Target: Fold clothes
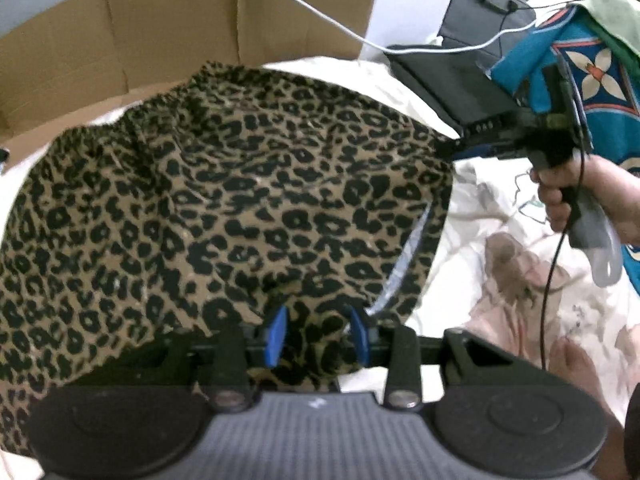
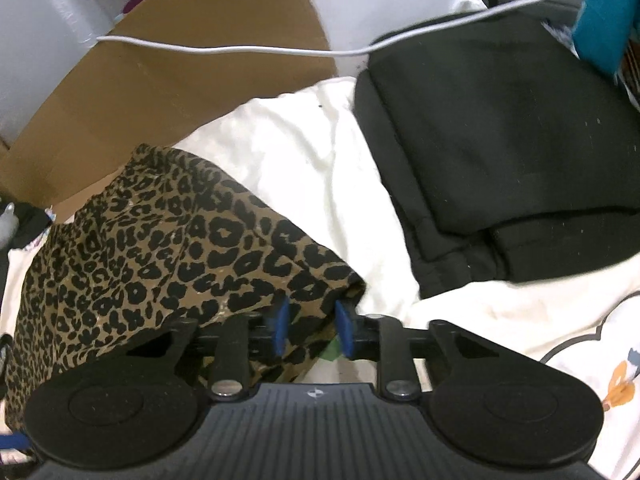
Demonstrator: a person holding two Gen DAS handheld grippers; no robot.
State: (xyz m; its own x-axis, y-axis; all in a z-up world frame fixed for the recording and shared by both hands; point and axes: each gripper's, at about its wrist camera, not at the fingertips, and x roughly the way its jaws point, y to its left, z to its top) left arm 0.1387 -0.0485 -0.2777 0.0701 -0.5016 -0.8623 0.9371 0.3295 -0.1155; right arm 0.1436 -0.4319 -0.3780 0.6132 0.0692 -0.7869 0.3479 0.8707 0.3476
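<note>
Gripping, seemingly: both grippers, leopard-print garment (image 1: 224, 200).

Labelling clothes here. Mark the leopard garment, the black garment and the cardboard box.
leopard garment (image 1: 240, 200), left wrist view, middle of the spread cloth
black garment (image 2: 500, 152), right wrist view, top of the folded pile
cardboard box (image 1: 160, 32), left wrist view, inner wall

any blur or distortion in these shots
Left wrist view: fisheye bends the cardboard box; the leopard cloth and the hand are motion-smeared. Right wrist view: sharper on the cloth near the right claw, soft on the black garment; dark vignette in the corners.
</note>
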